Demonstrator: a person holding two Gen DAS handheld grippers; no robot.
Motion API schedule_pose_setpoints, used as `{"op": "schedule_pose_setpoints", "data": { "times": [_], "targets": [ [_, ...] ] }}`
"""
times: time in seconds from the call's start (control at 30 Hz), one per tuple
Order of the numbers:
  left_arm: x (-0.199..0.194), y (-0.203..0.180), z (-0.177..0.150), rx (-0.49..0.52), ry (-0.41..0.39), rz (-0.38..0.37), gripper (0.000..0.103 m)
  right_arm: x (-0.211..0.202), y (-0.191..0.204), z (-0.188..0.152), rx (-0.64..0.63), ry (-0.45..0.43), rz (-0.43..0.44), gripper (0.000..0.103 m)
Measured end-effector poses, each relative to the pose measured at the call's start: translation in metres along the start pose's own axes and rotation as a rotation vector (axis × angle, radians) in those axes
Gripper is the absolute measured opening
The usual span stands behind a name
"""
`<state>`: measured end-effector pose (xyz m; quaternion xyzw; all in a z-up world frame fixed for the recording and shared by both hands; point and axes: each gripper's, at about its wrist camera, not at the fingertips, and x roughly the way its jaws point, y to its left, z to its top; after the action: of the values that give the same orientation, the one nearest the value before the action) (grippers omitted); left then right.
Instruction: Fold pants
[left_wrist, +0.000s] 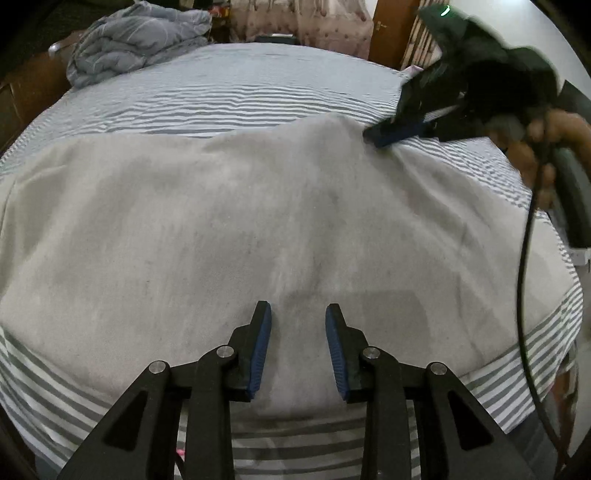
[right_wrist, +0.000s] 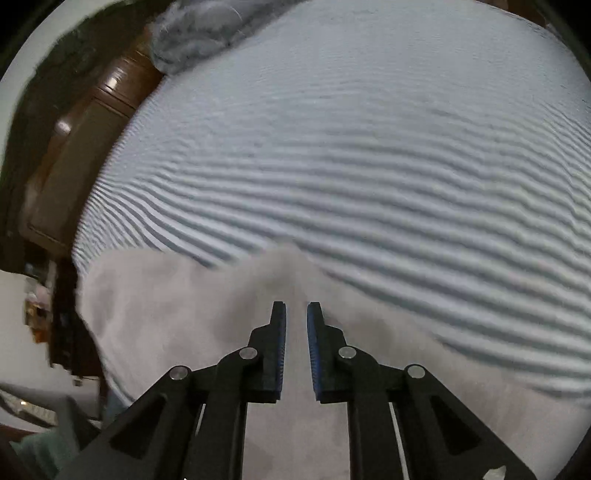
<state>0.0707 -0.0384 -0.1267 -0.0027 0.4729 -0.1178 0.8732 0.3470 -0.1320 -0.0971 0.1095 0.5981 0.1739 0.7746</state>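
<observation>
Item: grey pants (left_wrist: 258, 221). Location: spread flat across the near part of the bed (left_wrist: 229, 96), which wears a grey-and-white striped sheet. The cloth covers most of the near half of the bed; striped sheet shows beyond its far edge and along its near edge. In the right wrist view the pants (right_wrist: 192, 325) lie in the lower part of the frame, with one fold of cloth rising to a soft peak just ahead of the fingers; that view is blurred.

Item: left gripper (left_wrist: 298, 350). Position: above the near edge of the pants. Fingers set apart, blue pads facing each other, nothing between them but the cloth seen below.

Item: right gripper (right_wrist: 296, 350). Position: over the pants near their far edge on the bed. A narrow gap shows between the blue pads; whether cloth is pinched there cannot be told. In the left wrist view the same right gripper (left_wrist: 397, 133) reaches in from the right, its tip at the far right corner of the pants, where the cloth lifts slightly.

Item: crumpled blue-grey blanket (left_wrist: 136, 40). Location: far left corner of the bed.

Item: wooden door (left_wrist: 388, 29). Location: beyond the far right side of the bed.
</observation>
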Motion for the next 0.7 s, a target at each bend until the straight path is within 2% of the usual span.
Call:
{"op": "schedule_pose_setpoints", "data": {
  "times": [0.1,0.2,0.33,0.43,0.5,0.6,0.7],
  "targets": [
    [0.0,-0.006,-0.003,0.035,-0.008,0.03,0.032,0.022,-0.007,0.001,0.044,-0.001,-0.039,0.001],
    [-0.001,-0.009,-0.004,0.047,-0.003,0.038,0.032,0.015,-0.01,0.003,0.062,-0.022,-0.007,0.0],
    [-0.004,-0.011,0.0,0.054,0.021,0.029,0.035,-0.019,-0.014,-0.015,0.133,-0.116,0.061,0.02],
    [-0.009,-0.014,0.01,0.034,0.03,0.003,0.036,-0.066,-0.041,-0.054,0.208,-0.226,0.114,0.029],
    [-0.015,-0.019,0.015,0.042,0.01,-0.001,0.036,-0.097,-0.072,-0.095,0.291,-0.284,0.13,0.03],
    [-0.022,-0.04,0.023,0.082,-0.011,-0.027,0.037,-0.129,-0.119,-0.156,0.411,-0.332,0.103,0.031],
    [-0.022,-0.069,0.027,0.133,-0.003,-0.064,0.04,-0.16,-0.173,-0.226,0.584,-0.38,0.064,0.031]
  ]
}}
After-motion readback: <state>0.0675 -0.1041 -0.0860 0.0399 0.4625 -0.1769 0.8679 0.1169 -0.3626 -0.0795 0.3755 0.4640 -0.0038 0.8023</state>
